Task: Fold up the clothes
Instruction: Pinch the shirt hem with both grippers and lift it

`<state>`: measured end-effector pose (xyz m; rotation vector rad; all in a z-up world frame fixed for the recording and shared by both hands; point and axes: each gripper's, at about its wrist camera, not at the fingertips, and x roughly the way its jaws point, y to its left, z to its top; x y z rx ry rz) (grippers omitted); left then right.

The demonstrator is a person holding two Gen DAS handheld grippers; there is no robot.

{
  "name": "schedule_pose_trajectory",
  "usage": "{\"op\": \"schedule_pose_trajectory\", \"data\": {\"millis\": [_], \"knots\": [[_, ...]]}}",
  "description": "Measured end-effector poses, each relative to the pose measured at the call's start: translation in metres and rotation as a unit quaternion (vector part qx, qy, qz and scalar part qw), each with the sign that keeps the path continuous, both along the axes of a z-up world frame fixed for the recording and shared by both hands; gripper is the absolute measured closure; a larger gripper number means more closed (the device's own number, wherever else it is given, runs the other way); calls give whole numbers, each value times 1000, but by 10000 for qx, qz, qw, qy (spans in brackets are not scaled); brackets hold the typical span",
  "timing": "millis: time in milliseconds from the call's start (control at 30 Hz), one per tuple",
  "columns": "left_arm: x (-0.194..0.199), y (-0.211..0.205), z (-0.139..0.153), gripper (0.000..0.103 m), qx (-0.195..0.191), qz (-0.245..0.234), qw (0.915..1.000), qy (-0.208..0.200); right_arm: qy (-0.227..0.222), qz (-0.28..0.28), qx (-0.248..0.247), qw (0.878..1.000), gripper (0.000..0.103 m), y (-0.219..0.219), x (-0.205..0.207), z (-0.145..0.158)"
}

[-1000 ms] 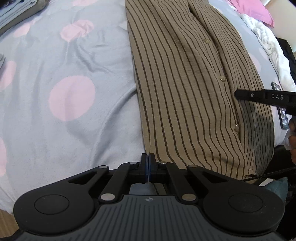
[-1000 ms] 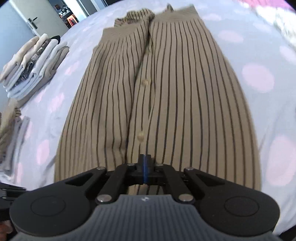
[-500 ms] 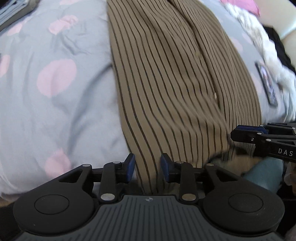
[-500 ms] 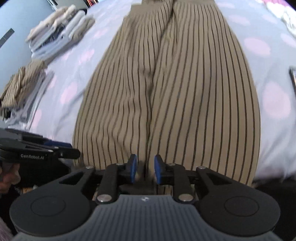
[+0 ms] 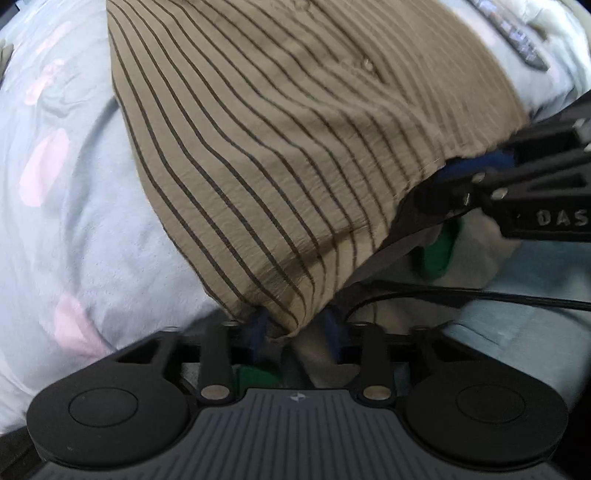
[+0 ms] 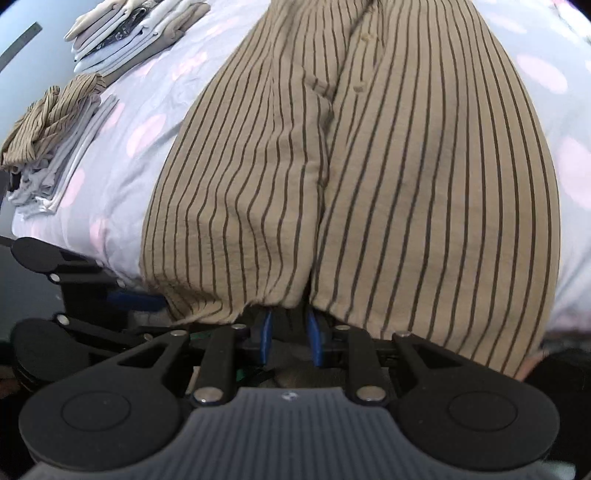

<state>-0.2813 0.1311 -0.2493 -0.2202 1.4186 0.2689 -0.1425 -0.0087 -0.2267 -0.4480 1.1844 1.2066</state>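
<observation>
A tan button-up shirt with dark stripes (image 5: 277, 147) lies flat on the bed, its hem hanging at the near edge. My left gripper (image 5: 295, 330) is open, and the shirt's left hem corner droops between its blue fingers (image 5: 258, 328). My right gripper (image 6: 290, 334) is also open, right under the hem at the button placket of the shirt (image 6: 369, 166). From the left wrist, the right gripper (image 5: 461, 184) shows tucked under the hem further right. From the right wrist, the left gripper (image 6: 122, 299) sits at the hem's left corner.
The bedsheet (image 5: 74, 184) is pale grey-blue with pink dots. Two stacks of folded clothes (image 6: 129, 33) (image 6: 51, 122) sit at the far left. A dark phone-like object (image 5: 517, 40) lies right of the shirt. A black cable (image 5: 480, 295) and something green (image 5: 437, 254) hang below the bed edge.
Both grippers went from shut to open and dropped back to the shirt's near hem at the bed edge. The hem now sits between the fingers of each.
</observation>
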Motion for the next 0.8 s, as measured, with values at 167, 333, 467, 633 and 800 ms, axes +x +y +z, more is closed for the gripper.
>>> {"op": "schedule_pose_trajectory", "data": {"millis": [167,333,467,633,800], "knots": [[-10,6,13,103,-82,221,9997,-91,118,-110,239,9996,103,3,3,2],[-35,20,25,103,-403,822,9958,-92,104,217,320,9992,103,-1,-7,10],[-47,19,21,103,-534,996,9935,121,103,414,20,9991,103,1,-14,2],[-46,11,11,103,-650,832,9935,430,121,544,-286,9980,103,5,-19,-8],[-35,9,12,103,-698,614,9940,572,211,314,-251,9990,97,7,-15,-8]]}}
